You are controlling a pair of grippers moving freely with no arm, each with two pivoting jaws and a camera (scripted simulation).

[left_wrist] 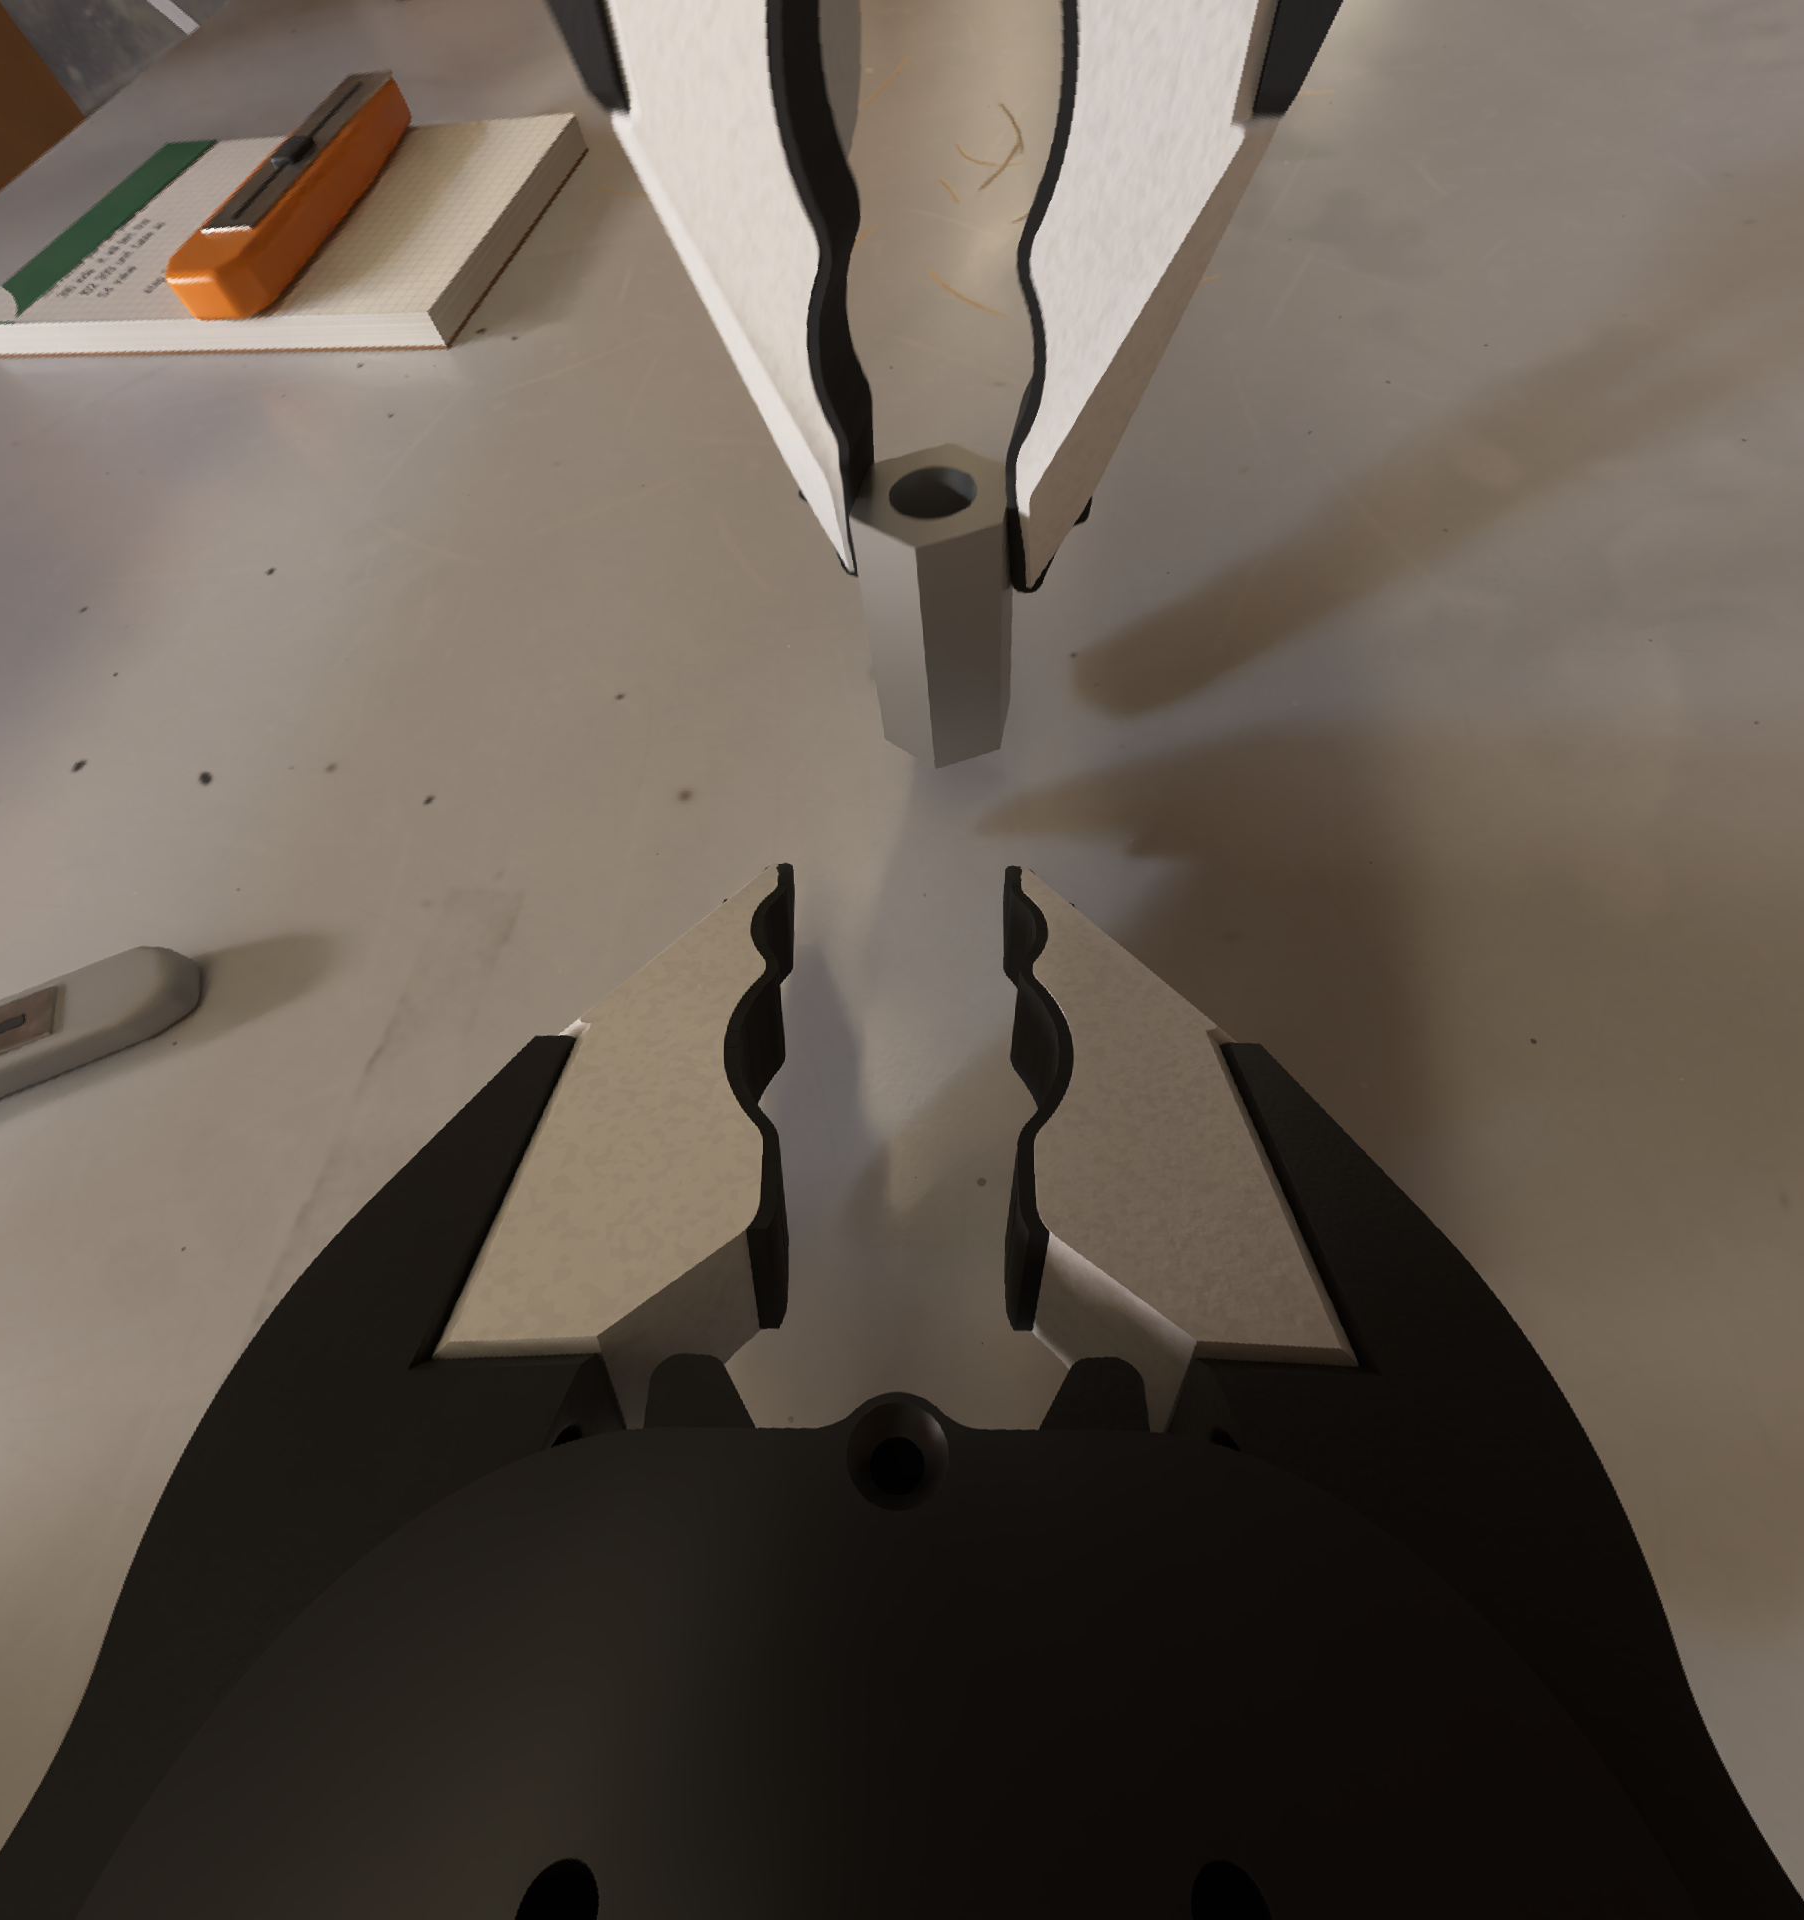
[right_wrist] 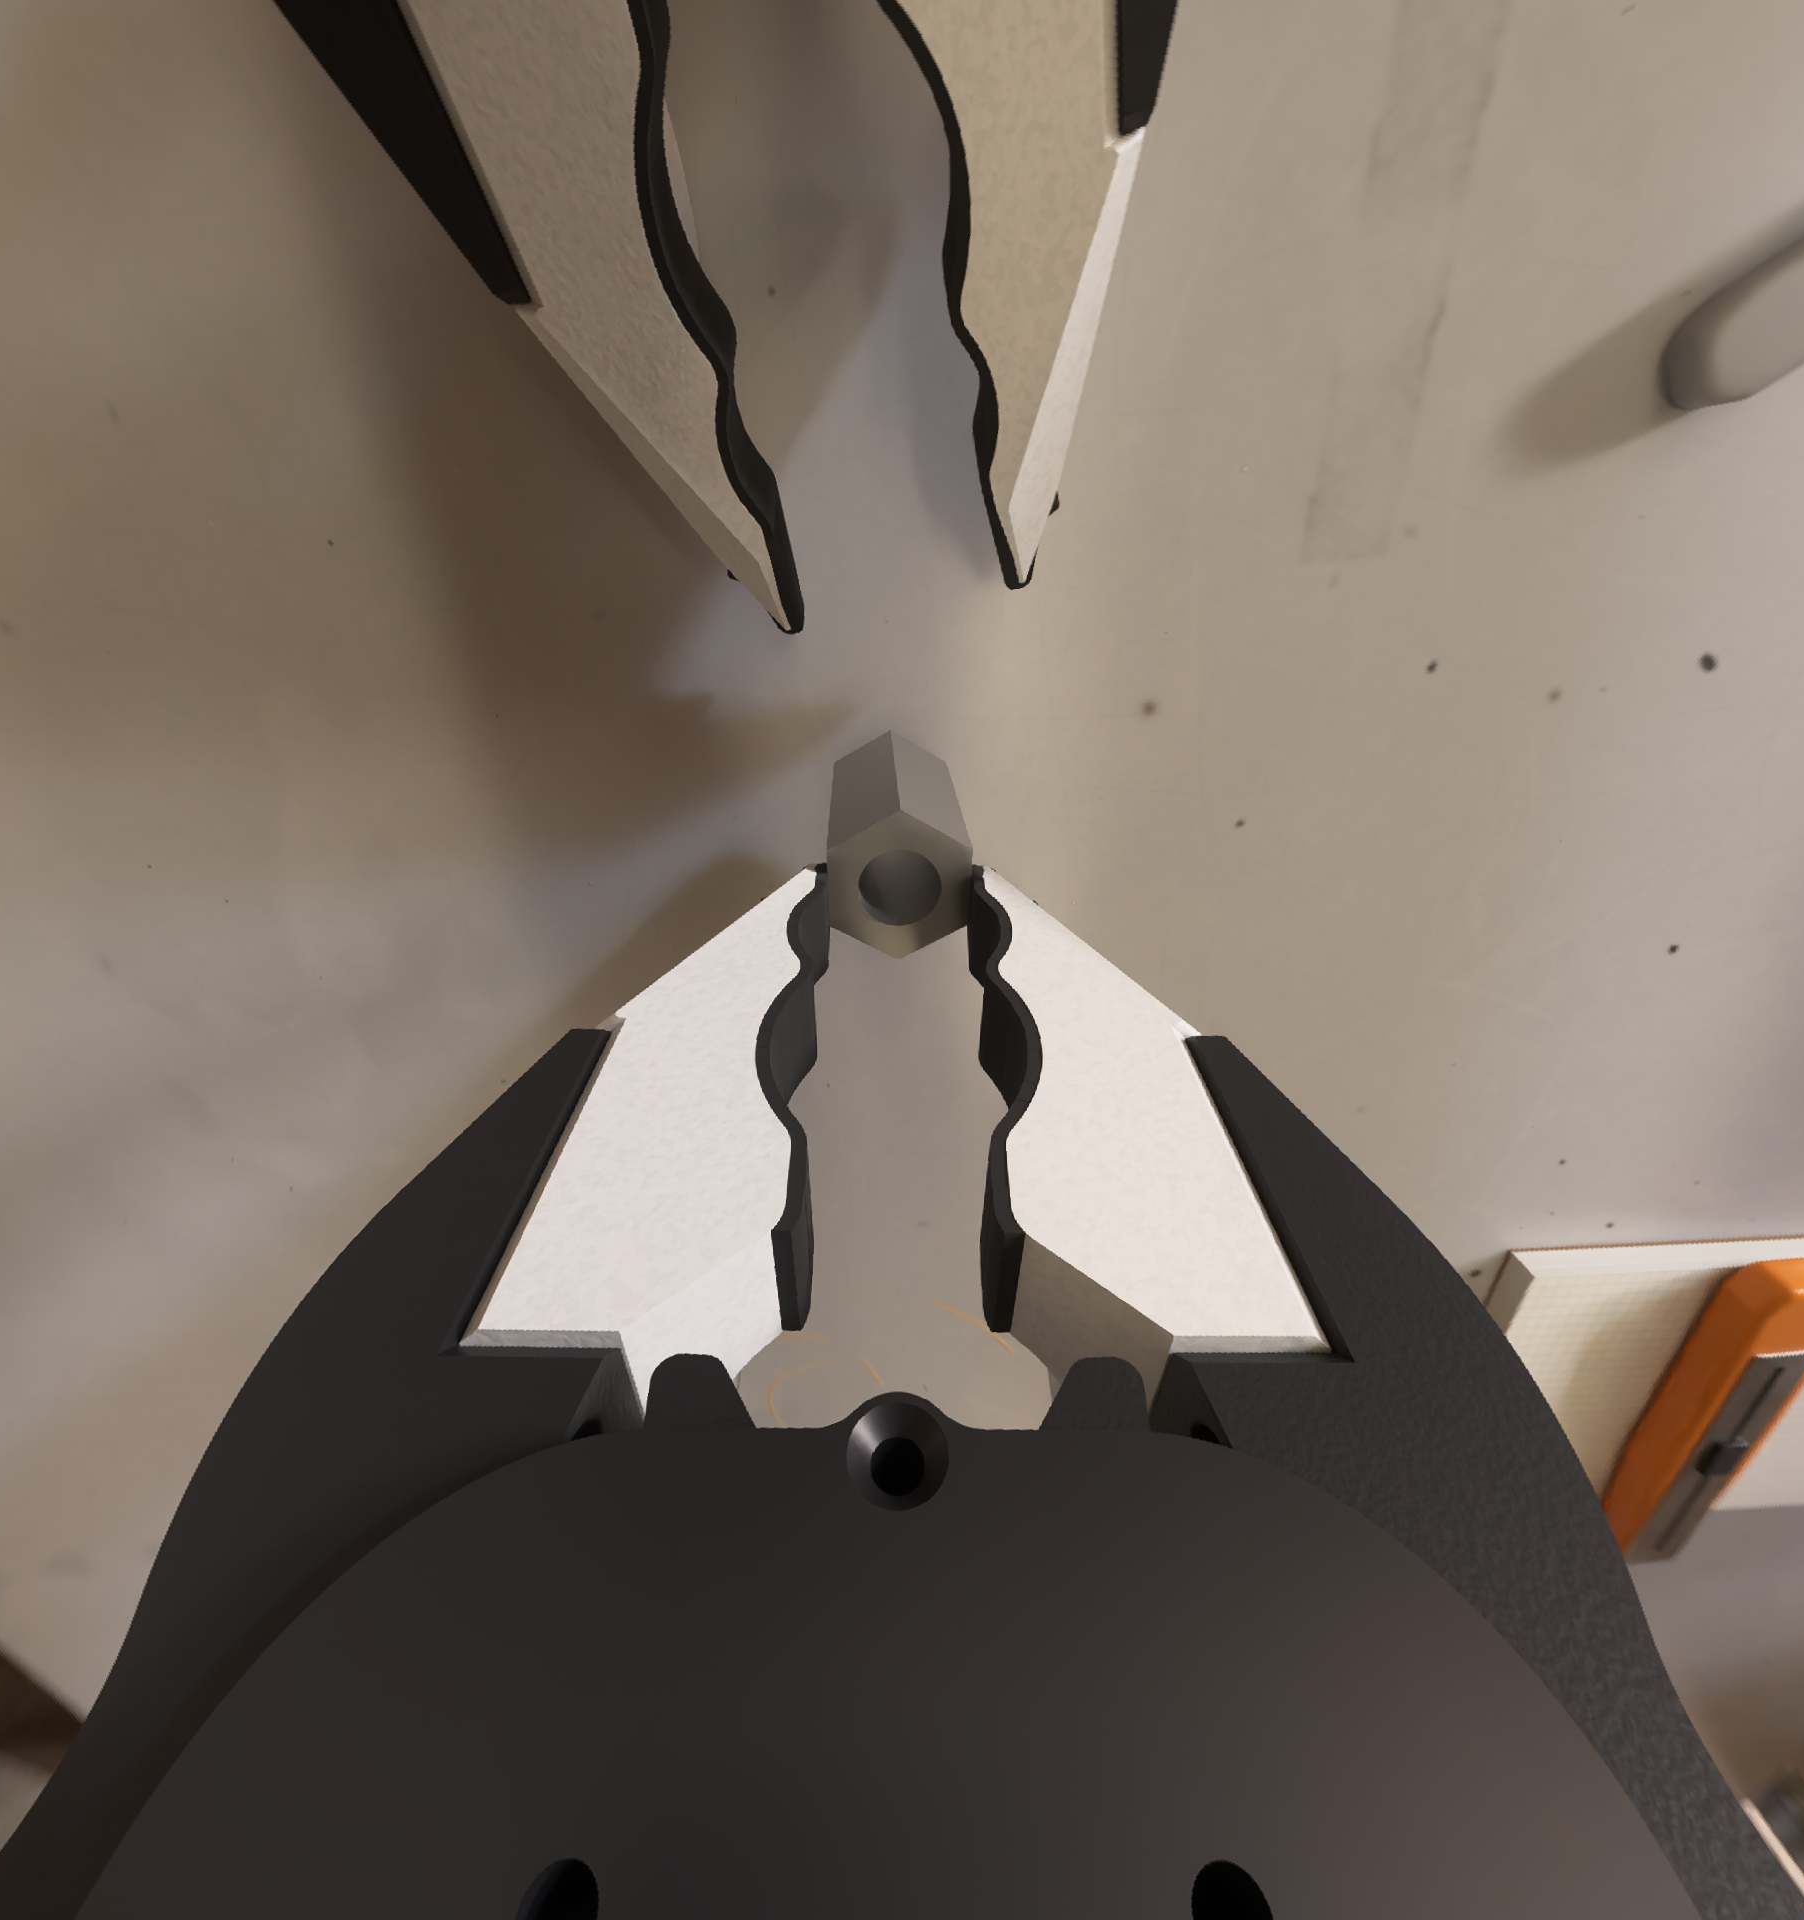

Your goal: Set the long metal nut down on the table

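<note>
The long metal nut (left_wrist: 942, 644) is a grey hexagonal tube with a round bore, held upright over the pale table (left_wrist: 358, 623). My right gripper (left_wrist: 937, 556) comes down from the top of the left wrist view and is shut on the nut's upper end. In the right wrist view the nut (right_wrist: 898, 821) sits between my right gripper's (right_wrist: 898, 883) fingertips. I cannot tell whether its lower end touches the table. My left gripper (left_wrist: 898, 878) is open and empty, just short of the nut. It also shows in the right wrist view (right_wrist: 903, 603).
A notepad with a green spine (left_wrist: 441, 239) lies at the far left with an orange utility knife (left_wrist: 285, 197) on it. A grey utility knife (left_wrist: 77, 1013) lies at the left edge. Both knives show in the right wrist view, orange (right_wrist: 1729, 1392) and grey (right_wrist: 1771, 332).
</note>
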